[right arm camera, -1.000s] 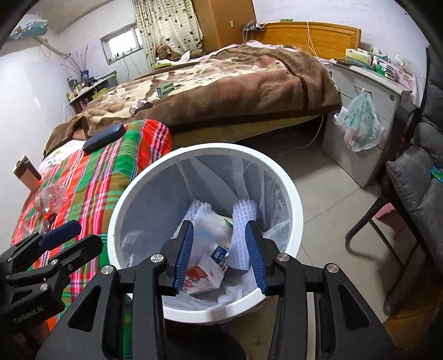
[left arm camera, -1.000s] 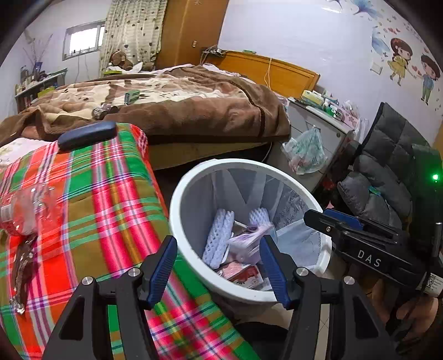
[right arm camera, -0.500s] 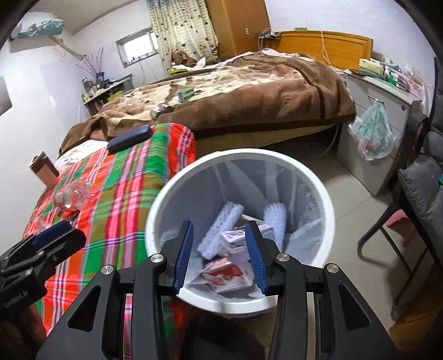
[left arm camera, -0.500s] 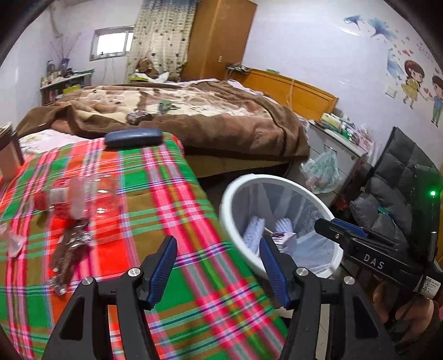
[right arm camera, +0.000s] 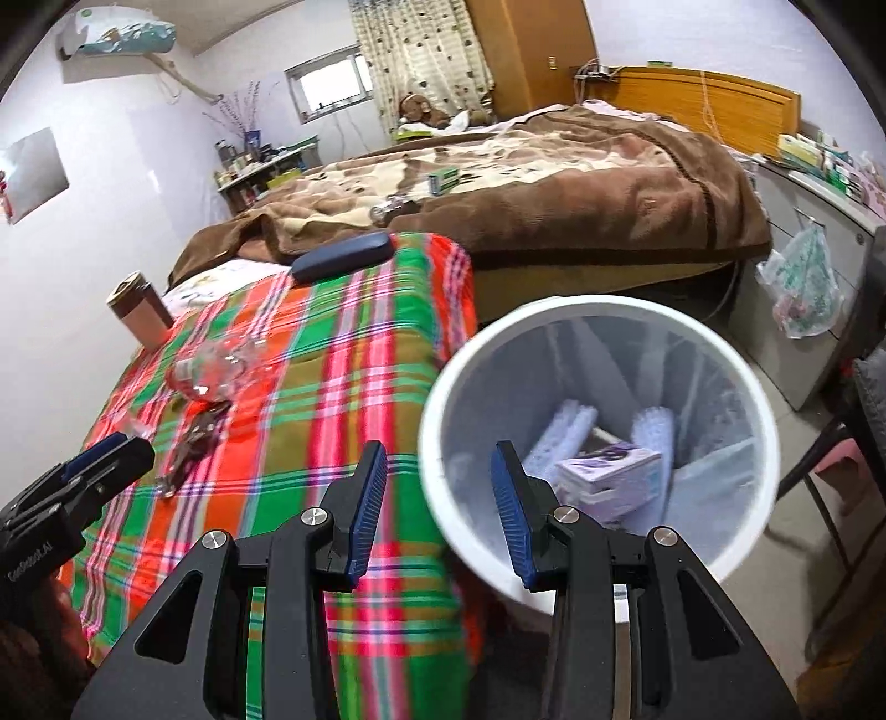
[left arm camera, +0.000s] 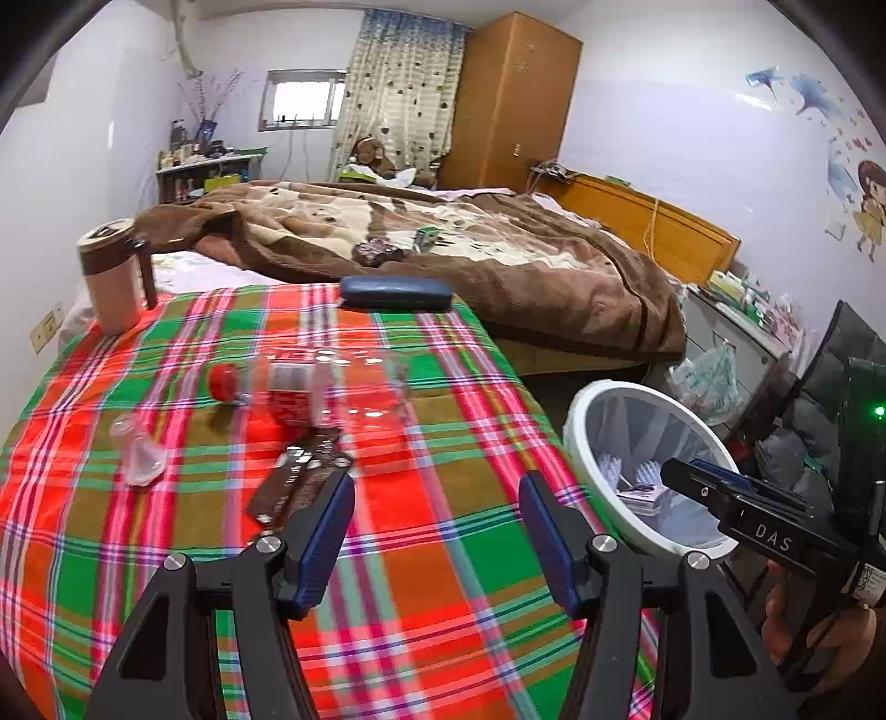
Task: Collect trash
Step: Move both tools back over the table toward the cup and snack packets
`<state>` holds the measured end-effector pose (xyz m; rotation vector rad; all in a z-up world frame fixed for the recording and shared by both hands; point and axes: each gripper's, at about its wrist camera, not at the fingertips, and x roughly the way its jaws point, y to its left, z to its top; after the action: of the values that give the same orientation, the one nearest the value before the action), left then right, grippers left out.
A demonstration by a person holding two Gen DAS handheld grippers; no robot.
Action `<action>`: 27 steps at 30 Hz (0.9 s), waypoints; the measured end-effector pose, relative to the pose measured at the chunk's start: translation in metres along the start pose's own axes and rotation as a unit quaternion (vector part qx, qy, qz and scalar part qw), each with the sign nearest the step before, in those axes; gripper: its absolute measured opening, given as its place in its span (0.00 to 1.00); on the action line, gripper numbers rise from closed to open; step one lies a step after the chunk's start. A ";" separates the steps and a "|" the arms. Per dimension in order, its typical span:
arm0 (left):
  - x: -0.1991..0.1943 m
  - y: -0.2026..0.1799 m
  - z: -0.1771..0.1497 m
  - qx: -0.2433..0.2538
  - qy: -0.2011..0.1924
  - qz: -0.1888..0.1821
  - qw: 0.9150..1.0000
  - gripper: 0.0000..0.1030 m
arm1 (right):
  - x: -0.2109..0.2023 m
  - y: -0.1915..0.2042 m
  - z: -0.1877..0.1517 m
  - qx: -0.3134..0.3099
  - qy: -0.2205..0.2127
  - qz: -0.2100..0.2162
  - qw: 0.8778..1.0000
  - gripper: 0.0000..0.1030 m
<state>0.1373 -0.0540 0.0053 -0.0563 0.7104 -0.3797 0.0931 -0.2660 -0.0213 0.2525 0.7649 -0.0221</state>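
My left gripper (left arm camera: 437, 523), jaws apart and empty, faces the dark wrapper (left arm camera: 299, 479) just ahead on the plaid surface (left arm camera: 443, 554), long axis running away; my right gripper (right arm camera: 437, 493) (also empty) hangs by the bin (right arm camera: 603, 448), farther off.

Bedroom, pale lilac walls (left arm camera: 653, 111). Small window (left arm camera: 302, 99) on far wall gives daylight; spotted curtain (left arm camera: 398, 94) hangs beside it. Tall wooden wardrobe (left arm camera: 509, 105) right of curtain. Bed (left arm camera: 609, 277) with wooden headboard (left arm camera: 653, 227), covered by brown blanket (left arm camera: 498, 260). Cluttered shelf (left arm camera: 210, 166) under window at left. Grey cabinet (right arm camera: 808, 221) beside bed. Cartoon stickers (left arm camera: 864, 205) on right wall. Air conditioner (right arm camera: 116, 33) mounted high on left wall. Floor (right arm camera: 786, 520) tiled, light grey.
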 end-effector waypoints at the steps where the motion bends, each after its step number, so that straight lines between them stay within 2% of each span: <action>1: -0.003 0.006 -0.001 -0.003 -0.003 0.006 1.000 0.60 | 0.000 0.005 -0.001 -0.003 0.000 0.003 1.000 0.39; 18: -0.025 0.118 -0.007 -0.060 -0.013 0.088 0.994 0.60 | 0.038 0.090 -0.011 -0.059 0.036 0.062 0.996 0.39; 23: -0.024 0.145 -0.011 -0.077 -0.006 0.090 0.993 0.60 | 0.052 0.113 -0.012 -0.059 0.059 0.091 0.992 0.39; 27: -0.020 0.160 -0.012 -0.082 0.000 0.095 0.992 0.60 | 0.063 0.129 -0.013 -0.061 0.067 0.094 0.991 0.39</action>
<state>0.1673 0.1032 -0.0195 -0.1431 0.7395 -0.1395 0.1441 -0.1337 -0.0449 0.2092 0.8693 0.2213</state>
